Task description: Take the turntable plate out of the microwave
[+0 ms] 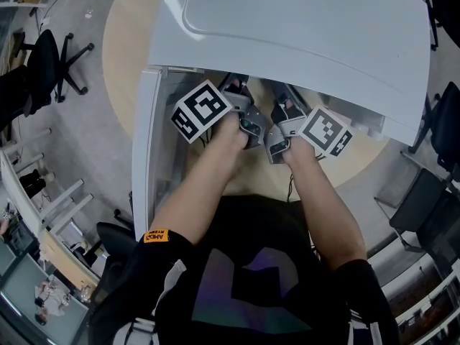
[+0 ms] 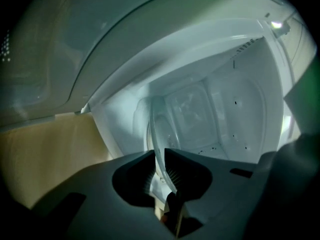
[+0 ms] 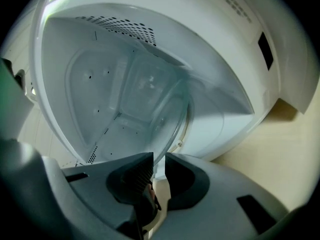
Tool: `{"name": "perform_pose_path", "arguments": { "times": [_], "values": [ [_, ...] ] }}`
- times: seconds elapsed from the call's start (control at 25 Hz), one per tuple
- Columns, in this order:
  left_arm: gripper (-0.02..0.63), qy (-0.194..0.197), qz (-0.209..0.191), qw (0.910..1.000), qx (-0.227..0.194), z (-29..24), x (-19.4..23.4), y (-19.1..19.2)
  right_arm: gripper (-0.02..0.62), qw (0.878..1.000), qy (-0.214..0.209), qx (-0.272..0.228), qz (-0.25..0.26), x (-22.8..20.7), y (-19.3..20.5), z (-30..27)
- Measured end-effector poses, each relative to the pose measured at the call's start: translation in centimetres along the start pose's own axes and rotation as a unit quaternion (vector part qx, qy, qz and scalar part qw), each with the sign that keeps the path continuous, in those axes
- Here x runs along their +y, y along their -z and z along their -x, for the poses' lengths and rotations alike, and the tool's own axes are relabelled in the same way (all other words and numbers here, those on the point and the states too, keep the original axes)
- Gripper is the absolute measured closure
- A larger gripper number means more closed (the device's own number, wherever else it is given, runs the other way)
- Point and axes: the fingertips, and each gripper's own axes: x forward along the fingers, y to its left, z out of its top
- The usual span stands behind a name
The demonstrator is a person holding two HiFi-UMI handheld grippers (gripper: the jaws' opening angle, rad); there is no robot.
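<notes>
turntable plate (image 3: 159, 111) in microwave (image 1: 302, 27)

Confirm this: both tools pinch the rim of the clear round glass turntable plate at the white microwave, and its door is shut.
Wrong on the door: the head view shows the door of the white microwave standing open, swung to the left. The rest holds: the left tool and the right tool each pinch the rim of the clear round glass turntable plate.

I work at a round, pale wooden worktop (image 1: 123, 45). Directly on it stands a white, boxy metal microwave (image 1: 302, 38), its door (image 1: 144, 149) swung open on my left. Bare wood shows left of the oven, in front of it and at its right.
</notes>
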Motion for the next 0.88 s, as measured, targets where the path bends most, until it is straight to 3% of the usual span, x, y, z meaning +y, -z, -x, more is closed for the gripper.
{"name": "perform_pose_path", "arguments": {
  "times": [0.72, 0.88],
  "values": [
    [0.508, 0.005, -0.006, 0.9999, 0.006, 0.3, -0.7, 0.3, 0.529, 0.996, -0.028, -0.026, -0.075, -0.2, -1.5, -1.5],
    [0.508, 0.014, -0.008, 0.9998, 0.008, 0.3, -1.0, 0.3, 0.529, 0.995, -0.052, -0.032, -0.08, 0.4, -1.8, -1.7]
  ]
}}
